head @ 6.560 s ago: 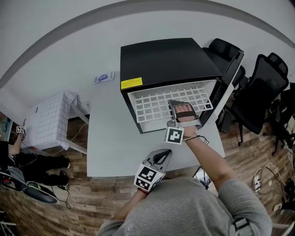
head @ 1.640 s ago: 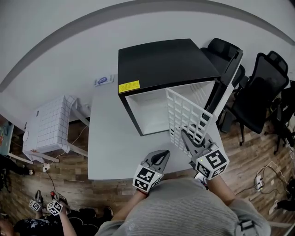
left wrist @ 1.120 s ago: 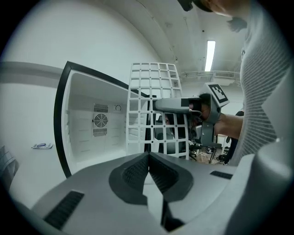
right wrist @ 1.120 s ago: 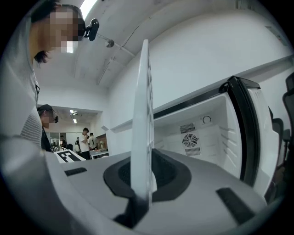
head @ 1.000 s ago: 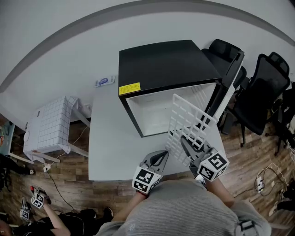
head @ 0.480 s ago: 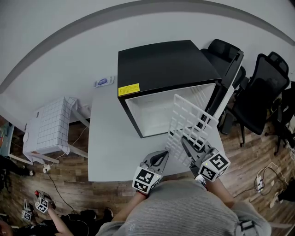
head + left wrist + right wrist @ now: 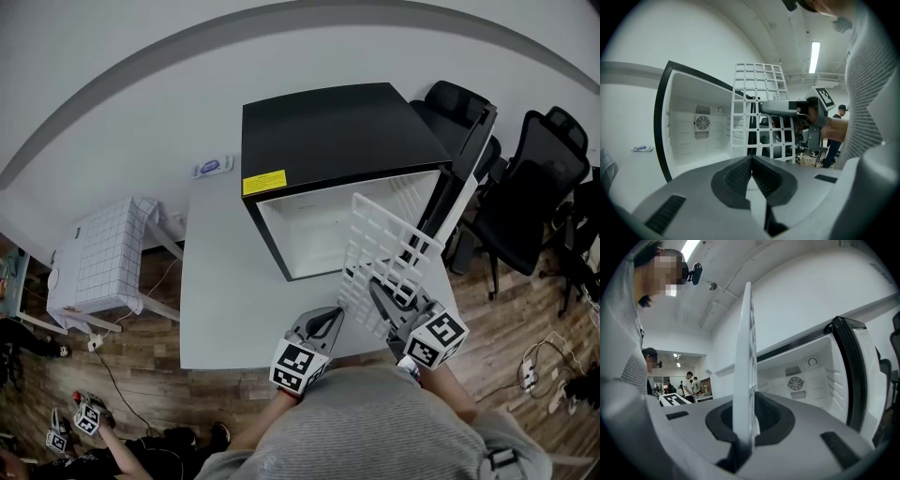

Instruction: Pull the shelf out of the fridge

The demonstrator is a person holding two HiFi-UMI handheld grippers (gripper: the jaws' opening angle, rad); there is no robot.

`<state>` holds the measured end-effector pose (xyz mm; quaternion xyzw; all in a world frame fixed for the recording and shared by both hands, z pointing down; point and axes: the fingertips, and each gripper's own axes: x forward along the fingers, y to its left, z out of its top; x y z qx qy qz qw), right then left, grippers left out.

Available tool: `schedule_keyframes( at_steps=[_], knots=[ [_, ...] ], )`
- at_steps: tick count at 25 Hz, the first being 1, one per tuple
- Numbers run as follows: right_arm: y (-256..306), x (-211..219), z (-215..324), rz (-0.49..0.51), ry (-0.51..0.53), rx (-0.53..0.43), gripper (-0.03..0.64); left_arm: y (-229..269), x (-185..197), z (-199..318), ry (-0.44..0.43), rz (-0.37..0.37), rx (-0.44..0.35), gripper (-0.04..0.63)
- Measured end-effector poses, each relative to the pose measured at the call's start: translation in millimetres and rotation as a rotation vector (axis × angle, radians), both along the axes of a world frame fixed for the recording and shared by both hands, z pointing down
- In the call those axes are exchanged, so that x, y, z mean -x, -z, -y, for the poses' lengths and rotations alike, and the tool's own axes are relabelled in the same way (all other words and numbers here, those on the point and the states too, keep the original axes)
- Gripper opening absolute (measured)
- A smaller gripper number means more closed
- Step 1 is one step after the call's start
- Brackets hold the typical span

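Observation:
A black mini fridge (image 7: 337,131) stands open on the grey table (image 7: 225,281), its white inside (image 7: 698,131) bare. The white grid shelf (image 7: 380,248) is out of the fridge, held upright on edge in front of the opening. My right gripper (image 7: 389,302) is shut on the shelf's near edge; in the right gripper view the shelf (image 7: 743,380) rises edge-on from between the jaws. My left gripper (image 7: 322,324) rests shut and holds nothing at the table's front edge, left of the shelf (image 7: 761,112).
The fridge door (image 7: 459,178) hangs open to the right. Black office chairs (image 7: 534,178) stand beyond it. A small blue-and-white item (image 7: 212,166) lies at the table's back left. A white grid-pattern box (image 7: 98,248) sits left of the table. Cables lie on the wooden floor.
The shelf has come fully out of the fridge and was turned upright in my right gripper; over the last second it has barely shifted. The left gripper has stayed put.

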<state>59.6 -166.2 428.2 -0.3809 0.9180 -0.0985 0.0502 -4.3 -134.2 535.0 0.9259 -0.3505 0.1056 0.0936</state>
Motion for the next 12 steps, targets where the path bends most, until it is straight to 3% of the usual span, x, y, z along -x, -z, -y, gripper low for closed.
schedule_keyframes(
  at_steps=[12],
  knots=[
    [-0.6, -2.6, -1.9, 0.011, -0.007, 0.010, 0.032, 0.5, -0.9, -2.8, -0.008, 0.004, -0.003, 0.011]
  ],
)
